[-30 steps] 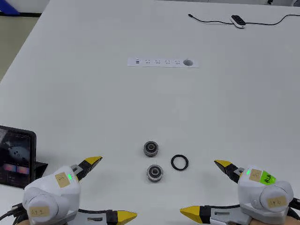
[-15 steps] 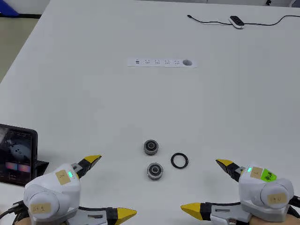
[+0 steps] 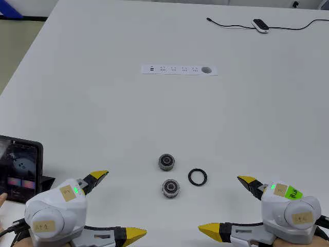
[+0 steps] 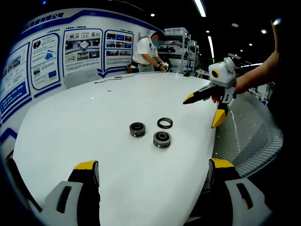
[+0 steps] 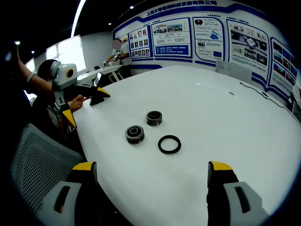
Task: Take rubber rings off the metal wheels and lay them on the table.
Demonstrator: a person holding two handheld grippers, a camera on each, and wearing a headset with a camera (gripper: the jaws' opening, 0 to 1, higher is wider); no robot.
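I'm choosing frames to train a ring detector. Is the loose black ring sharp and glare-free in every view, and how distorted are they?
Head view: even soft light, loose ring crisp, table without glare, hardly any distortion. Left gripper view: strong fisheye curve along the table edge, ceiling lights blown out, loose ring small but sharp. Right gripper view: same curve, bright patch washed out, loose ring sharp.
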